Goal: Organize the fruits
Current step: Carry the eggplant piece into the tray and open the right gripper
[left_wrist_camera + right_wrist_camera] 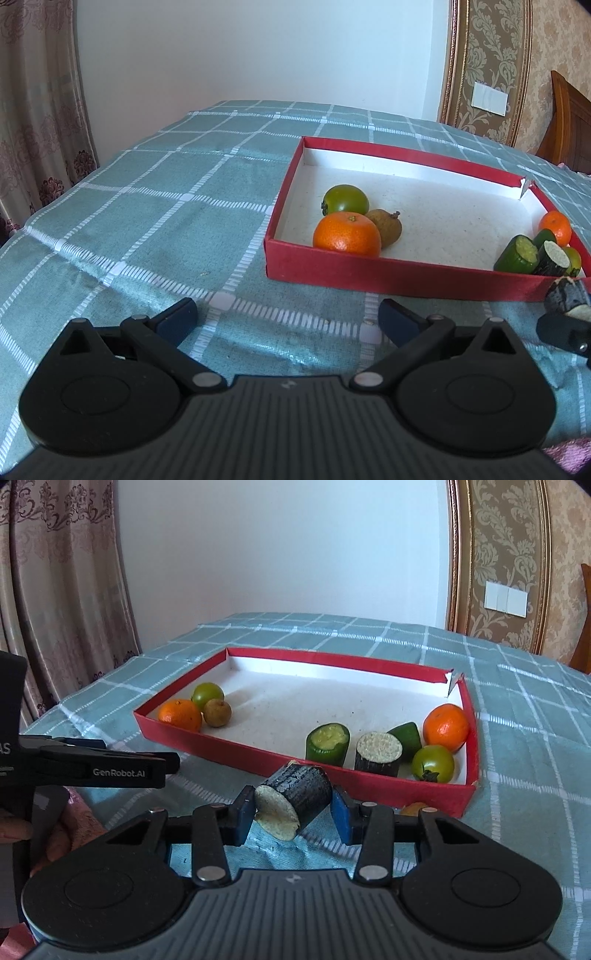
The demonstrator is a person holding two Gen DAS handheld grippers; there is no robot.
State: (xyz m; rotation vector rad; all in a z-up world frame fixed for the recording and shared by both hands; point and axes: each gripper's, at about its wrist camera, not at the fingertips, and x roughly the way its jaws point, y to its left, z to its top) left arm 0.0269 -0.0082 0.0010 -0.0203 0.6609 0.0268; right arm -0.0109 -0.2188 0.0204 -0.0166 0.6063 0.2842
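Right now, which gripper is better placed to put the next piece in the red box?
Right gripper: it grips the dark cut piece before the red box. Left gripper is open, holding nothing.

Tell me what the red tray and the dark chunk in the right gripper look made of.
Red tray: likely cardboard, matte red outside and white inside, with a torn far corner. Dark chunk: seemingly real cut produce, glossy near-black skin over a pale, grainy cut face, held by the right gripper.

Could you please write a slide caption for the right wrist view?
Right gripper holds a dark sugarcane piece before the red tray of fruit.
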